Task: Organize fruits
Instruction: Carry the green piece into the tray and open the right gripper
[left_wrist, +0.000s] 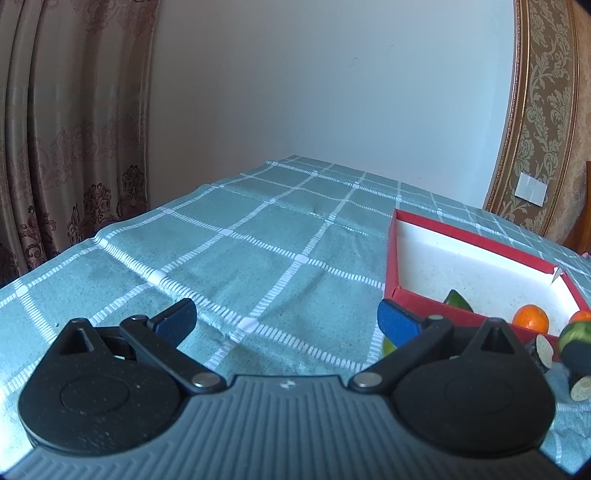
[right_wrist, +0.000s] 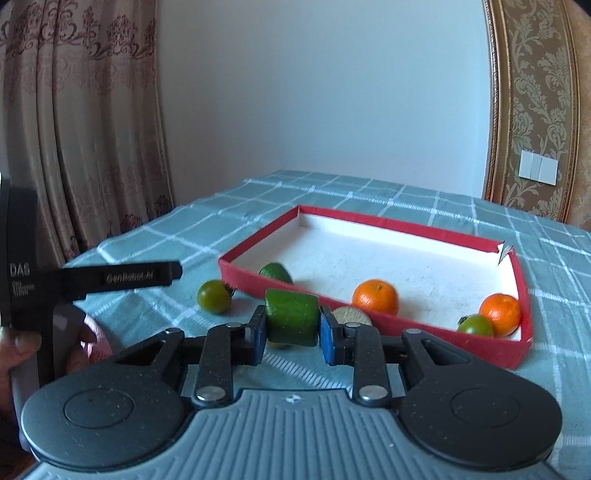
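Observation:
My right gripper is shut on a short green cut fruit piece, held just above the cloth in front of the red box. Inside the box's white floor lie two oranges, a round green fruit and another green fruit by the left wall. A third green round fruit sits on the cloth outside. A tan cut piece lies behind the right pad. My left gripper stands open over bare cloth, left of the box.
A green checked tablecloth covers the table, whose left edge falls off toward the curtains. A white wall stands behind. A hand holds the left tool, whose finger reaches in from the left.

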